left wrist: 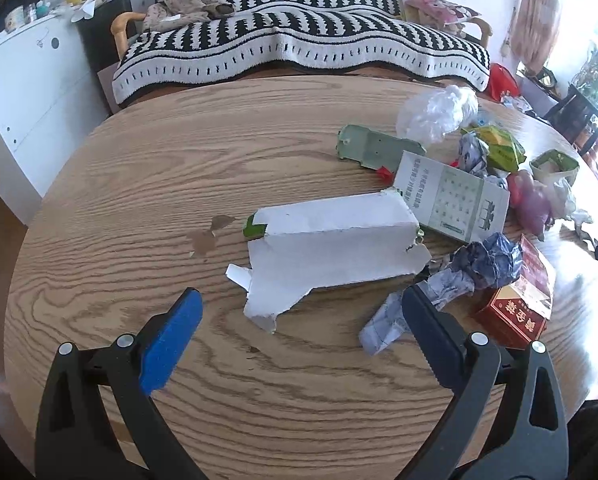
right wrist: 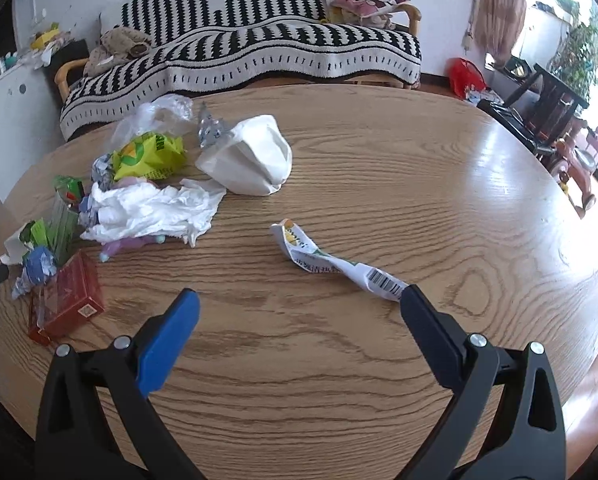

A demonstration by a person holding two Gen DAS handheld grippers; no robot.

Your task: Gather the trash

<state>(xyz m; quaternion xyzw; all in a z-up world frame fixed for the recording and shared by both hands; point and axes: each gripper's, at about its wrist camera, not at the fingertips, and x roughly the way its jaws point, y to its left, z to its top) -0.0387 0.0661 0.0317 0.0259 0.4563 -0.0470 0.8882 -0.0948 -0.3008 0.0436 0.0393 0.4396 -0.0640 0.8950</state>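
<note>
Trash: a torn white cardboard box (left wrist: 331, 236) lay flat mid-table on the round wood-grain table (left wrist: 139, 184), just ahead of the left gripper (left wrist: 301, 312), whose jaws were spread and held nothing. A twisted white barcode wrapper (right wrist: 339, 260) lay toward the near edge, its end beside one finger of the right gripper (right wrist: 299, 312), jaws likewise spread. A red carton (right wrist: 69, 300) sat near the left edge.

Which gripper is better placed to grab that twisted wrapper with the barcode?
Right. The right gripper is open with the wrapper just ahead, beside its right finger; the left gripper faces the torn white box.
</note>
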